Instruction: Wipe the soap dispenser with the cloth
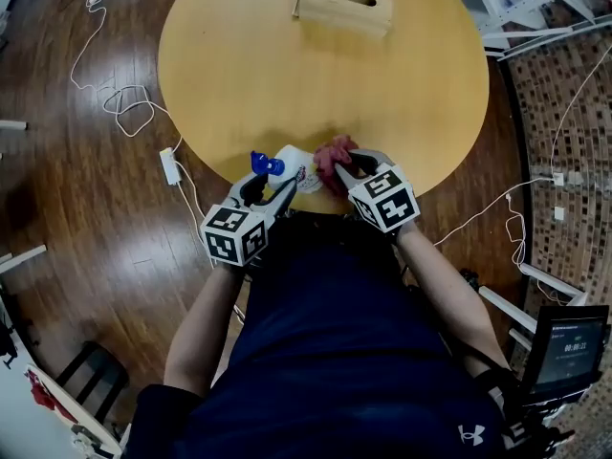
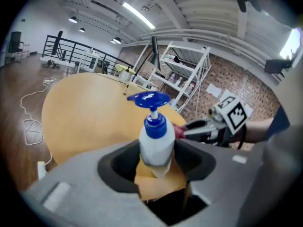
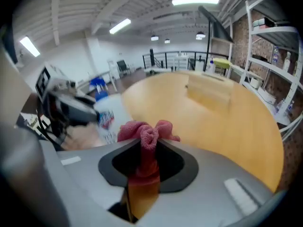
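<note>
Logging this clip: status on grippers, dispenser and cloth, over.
Left gripper shut on dispenser, held off the table. Right gripper shut on cloth, right beside dispenser; contact unclear. Nothing between them.

We wear a dark navy shirt (image 1: 335, 352) with a small white logo (image 1: 469, 434) low on one side, and its sleeves leave our forearms bare. Our left claw (image 1: 271, 187) and right claw (image 1: 340, 169) have pale grey shells with black lining around the jaws. Behind each sits a white cube printed with black square markers: the left cube (image 1: 234, 234) and the right cube (image 1: 384, 199).
</note>
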The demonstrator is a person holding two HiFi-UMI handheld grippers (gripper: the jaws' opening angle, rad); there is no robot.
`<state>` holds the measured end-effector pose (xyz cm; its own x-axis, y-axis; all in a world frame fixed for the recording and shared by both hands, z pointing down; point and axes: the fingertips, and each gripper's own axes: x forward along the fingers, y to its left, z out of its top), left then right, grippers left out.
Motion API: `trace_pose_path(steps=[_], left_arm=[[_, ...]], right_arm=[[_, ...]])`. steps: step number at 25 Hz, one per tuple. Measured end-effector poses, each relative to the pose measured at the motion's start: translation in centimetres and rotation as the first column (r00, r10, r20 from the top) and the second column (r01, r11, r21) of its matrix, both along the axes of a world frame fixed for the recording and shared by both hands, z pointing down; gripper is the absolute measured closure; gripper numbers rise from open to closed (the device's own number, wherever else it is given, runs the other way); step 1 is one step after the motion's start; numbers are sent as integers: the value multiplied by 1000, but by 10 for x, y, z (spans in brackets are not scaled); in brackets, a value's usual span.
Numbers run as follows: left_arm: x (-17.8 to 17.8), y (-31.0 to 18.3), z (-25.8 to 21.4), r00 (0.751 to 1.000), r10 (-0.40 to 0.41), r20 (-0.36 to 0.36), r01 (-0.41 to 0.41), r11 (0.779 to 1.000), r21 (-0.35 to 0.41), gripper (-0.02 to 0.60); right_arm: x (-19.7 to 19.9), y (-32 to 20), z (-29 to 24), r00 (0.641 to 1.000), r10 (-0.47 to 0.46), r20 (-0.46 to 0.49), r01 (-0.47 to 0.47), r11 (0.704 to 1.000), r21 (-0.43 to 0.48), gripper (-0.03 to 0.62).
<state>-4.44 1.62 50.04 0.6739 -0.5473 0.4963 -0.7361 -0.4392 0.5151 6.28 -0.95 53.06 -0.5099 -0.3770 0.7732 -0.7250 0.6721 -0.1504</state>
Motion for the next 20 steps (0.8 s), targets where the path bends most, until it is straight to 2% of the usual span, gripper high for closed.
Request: trace_pose_path(steps=[1,3,4,6,8,10,13,15,16,18,20], left_arm=[[0,0,0,1000,9,3,-9,1000,8,350],[1,3,1,999,36,19,-36,999,36,350],[1,5,1,998,48,29,-50,997,53,350],[1,6,2,999,44,31,-46,997,66,350],[-3,6,4,1000,18,10,-18,999,48,350],[-7,8,3,1000,5,-4,-5,999,45,350],[-8,12,0,1000,13,-4,-12,997,72,350],[-6,17,1,1000,25,10,-26,995,99,350],[-6,18,3,999,29,21,-31,993,117,350],[-8,20,7,998,37,46,-44,987,157,350],[-7,21,8,997,48,65,-59,982,181,350]], right_arm=[[-17,-9,-26,995,-8,99,4,999,42,497],[-54,-18,-70,960,-74,270,48,994,101,496],[-68,-18,-79,947,-115,299,82,989,121,497],[-76,-14,-69,953,-150,264,118,984,132,497],[-61,-8,-40,970,-95,222,82,995,63,497],[-40,0,-8,975,-4,222,19,998,-64,497],[-9,13,31,982,85,169,-40,966,-256,496],[5,13,38,980,143,138,-90,939,-331,496],[6,7,31,971,176,165,-113,935,-336,496],[-9,-8,-6,925,218,312,-119,944,-307,496],[-40,-16,-48,869,172,464,-55,965,-256,496]])
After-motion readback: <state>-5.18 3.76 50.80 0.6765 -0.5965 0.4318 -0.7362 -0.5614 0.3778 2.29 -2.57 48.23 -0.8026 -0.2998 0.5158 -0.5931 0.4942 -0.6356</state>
